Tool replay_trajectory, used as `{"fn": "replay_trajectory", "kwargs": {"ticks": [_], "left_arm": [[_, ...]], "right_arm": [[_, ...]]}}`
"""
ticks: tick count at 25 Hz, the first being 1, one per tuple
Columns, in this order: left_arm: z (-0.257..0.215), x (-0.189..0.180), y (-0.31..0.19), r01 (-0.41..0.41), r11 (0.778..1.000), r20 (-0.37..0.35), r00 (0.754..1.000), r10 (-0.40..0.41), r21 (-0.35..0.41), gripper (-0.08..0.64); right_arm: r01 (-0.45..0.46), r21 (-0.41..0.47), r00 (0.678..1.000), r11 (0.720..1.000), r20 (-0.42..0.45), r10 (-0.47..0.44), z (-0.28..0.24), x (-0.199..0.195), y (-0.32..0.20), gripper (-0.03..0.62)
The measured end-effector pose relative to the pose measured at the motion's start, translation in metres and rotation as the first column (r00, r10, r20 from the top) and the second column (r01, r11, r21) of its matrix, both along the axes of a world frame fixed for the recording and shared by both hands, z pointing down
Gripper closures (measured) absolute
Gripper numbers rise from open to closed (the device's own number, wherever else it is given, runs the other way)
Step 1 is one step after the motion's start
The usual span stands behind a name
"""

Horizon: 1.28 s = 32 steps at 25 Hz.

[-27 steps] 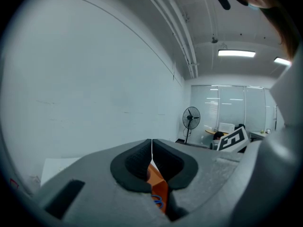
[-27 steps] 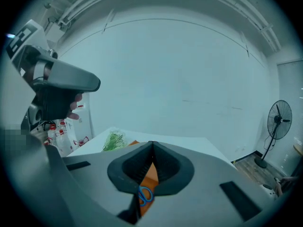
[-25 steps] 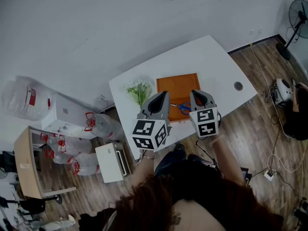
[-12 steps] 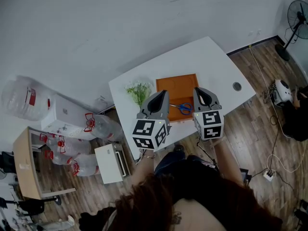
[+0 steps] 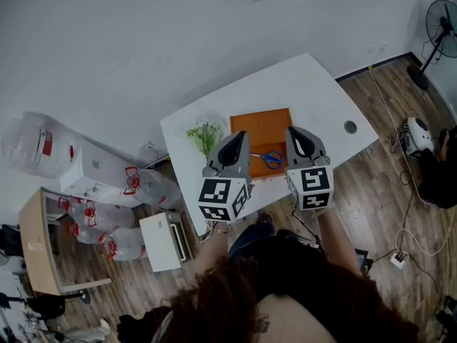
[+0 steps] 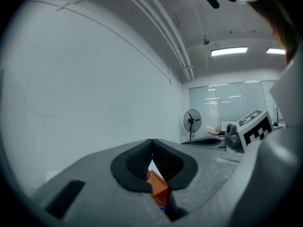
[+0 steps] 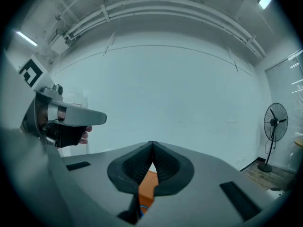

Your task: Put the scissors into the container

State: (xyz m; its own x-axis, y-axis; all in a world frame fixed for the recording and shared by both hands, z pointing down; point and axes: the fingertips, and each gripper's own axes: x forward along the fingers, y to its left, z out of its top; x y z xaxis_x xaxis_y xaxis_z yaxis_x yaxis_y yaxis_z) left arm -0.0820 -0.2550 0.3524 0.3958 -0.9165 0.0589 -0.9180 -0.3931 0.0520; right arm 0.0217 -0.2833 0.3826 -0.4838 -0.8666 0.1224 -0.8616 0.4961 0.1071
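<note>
Blue-handled scissors point(image 5: 270, 158) lie in the orange tray point(image 5: 263, 126) on the white table point(image 5: 314, 91), seen in the head view. My left gripper point(image 5: 239, 137) hovers high above the tray's left edge, my right gripper point(image 5: 298, 134) above its right edge, the scissors between them and below. Both point out at the wall with their tips touching and nothing held. In the left gripper view the shut tips point(image 6: 151, 141) frame a strip of orange tray point(image 6: 158, 187). The right gripper view shows shut tips point(image 7: 152, 144) over the tray point(image 7: 148, 186).
A small green plant point(image 5: 204, 133) stands at the tray's left. The table has a cable hole point(image 5: 350, 126) at the right. On the floor are water bottles point(image 5: 107, 213), a white box point(image 5: 163, 241), a fan point(image 5: 441, 27) and cables point(image 5: 407, 227).
The right gripper has drifted slightly right and toward me, uncovering the scissors more. The left gripper has barely moved.
</note>
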Motion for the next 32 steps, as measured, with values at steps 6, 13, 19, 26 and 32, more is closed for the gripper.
{"fn": "replay_trajectory", "kwargs": {"ticks": [6, 13, 19, 26, 32], "left_arm": [[-0.004, 0.001, 0.001, 0.005, 1.0, 0.008, 1.0, -0.005, 0.025, 0.546], [-0.006, 0.003, -0.002, 0.0, 0.999, 0.012, 1.0, -0.001, 0.045, 0.546], [-0.009, 0.008, -0.004, -0.005, 0.999, 0.022, 1.0, 0.004, 0.052, 0.546], [-0.007, 0.008, -0.008, -0.013, 0.999, 0.022, 1.0, 0.012, 0.043, 0.546], [-0.005, 0.015, -0.009, -0.02, 0.999, 0.033, 0.999, 0.018, 0.044, 0.546]], "right_arm": [[0.004, 0.016, 1.0, 1.0, 0.005, -0.004, -0.003, 0.001, 0.0, 0.595], [0.002, 0.025, 1.0, 1.0, 0.014, -0.003, -0.005, 0.004, -0.004, 0.595], [0.01, 0.024, 1.0, 1.0, 0.023, -0.01, -0.005, 0.004, -0.005, 0.595], [0.014, 0.029, 1.0, 0.999, 0.027, -0.015, -0.004, 0.003, -0.01, 0.595], [0.025, 0.029, 0.998, 0.999, 0.052, -0.027, -0.003, 0.007, -0.012, 0.595]]}}
